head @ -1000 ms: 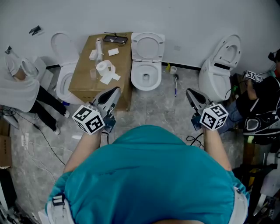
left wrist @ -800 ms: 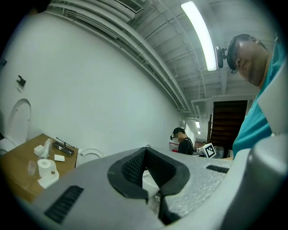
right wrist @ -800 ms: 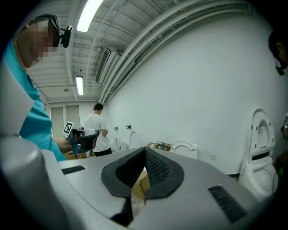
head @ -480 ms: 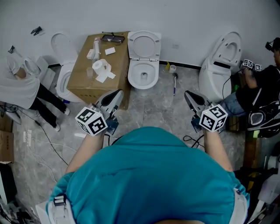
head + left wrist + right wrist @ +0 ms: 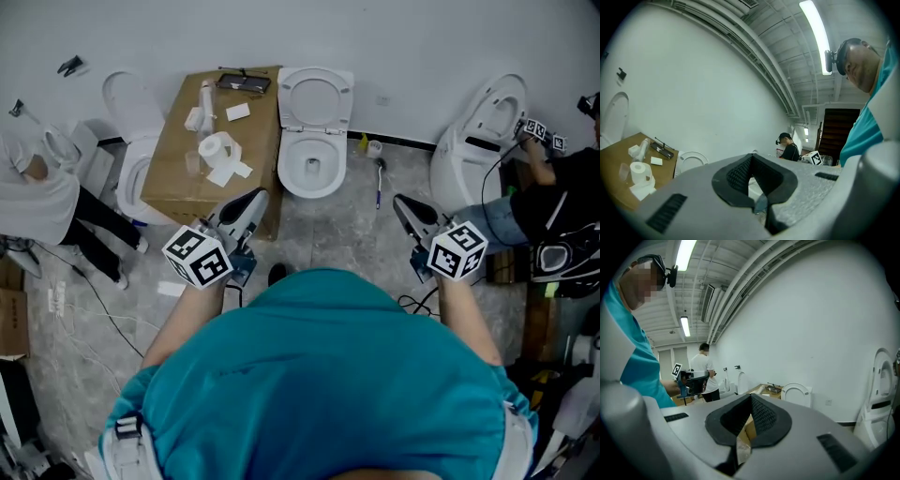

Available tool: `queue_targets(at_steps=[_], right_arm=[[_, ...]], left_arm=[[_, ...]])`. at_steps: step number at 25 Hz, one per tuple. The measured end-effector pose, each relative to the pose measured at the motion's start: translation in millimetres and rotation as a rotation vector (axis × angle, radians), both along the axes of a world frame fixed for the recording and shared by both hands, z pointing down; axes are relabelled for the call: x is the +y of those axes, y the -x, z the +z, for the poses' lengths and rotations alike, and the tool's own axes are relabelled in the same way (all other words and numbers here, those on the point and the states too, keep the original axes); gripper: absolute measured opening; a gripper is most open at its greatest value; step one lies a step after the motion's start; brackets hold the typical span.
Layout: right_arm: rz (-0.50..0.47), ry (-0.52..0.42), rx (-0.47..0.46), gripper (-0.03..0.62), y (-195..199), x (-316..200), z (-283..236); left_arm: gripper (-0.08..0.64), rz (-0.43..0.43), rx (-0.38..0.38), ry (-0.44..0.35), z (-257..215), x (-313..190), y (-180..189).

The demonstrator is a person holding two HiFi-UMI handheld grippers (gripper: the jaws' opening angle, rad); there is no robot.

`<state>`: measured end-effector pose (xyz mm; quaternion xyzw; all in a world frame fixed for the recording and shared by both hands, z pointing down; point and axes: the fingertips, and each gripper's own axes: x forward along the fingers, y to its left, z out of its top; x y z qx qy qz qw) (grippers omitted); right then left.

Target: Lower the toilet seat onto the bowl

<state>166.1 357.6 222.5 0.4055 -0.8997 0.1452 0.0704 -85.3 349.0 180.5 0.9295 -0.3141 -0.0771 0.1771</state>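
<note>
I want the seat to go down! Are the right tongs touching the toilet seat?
Apart. The head view shows the right tongs well short of the raised toilet seat, with floor between them.

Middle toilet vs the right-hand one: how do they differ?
The middle toilet faces the wearer squarely; the right toilet stands turned at an angle. A cardboard box sits beside the middle toilet; another person works beside the right toilet. Both are white with seats raised.

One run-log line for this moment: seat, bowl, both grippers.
stage: before contact | toilet seat: up | bowl: uncovered | left hand-held gripper: shut, empty | right hand-held gripper: shut, empty
</note>
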Motion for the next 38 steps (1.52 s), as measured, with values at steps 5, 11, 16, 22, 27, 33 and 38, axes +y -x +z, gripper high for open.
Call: queue_targets(at_steps=[5, 11, 16, 22, 27, 33, 38], right_arm=[[0.029, -0.007, 0.005, 0.0, 51, -59, -7], [0.099, -0.024, -0.002, 0.001, 97, -133, -21], [0.11, -0.003, 0.01, 0.001, 126, -179, -16], [0.093, 0.009, 0.007, 0.001, 129, -227, -11], [0.052, 0.015, -0.027, 0.002, 106, -270, 2], [-0.076, 0.032, -0.048, 0.0, 53, -340, 19], [-0.172, 0.052, -0.043, 0.002, -2, -396, 26]], left_arm=[[0.002, 0.064, -0.001, -0.011, -2, -69, 39], [0.002, 0.151, 0.002, -0.027, -11, -148, 77], [0.002, 0.176, 0.003, -0.018, -6, -197, 102], [0.002, 0.145, 0.013, 0.018, 6, -240, 112], [0.002, 0.101, -0.011, 0.022, 14, -270, 89], [0.002, -0.018, -0.044, 0.039, 18, -318, 33], [0.002, -0.096, -0.039, 0.072, 18, -352, -29]])
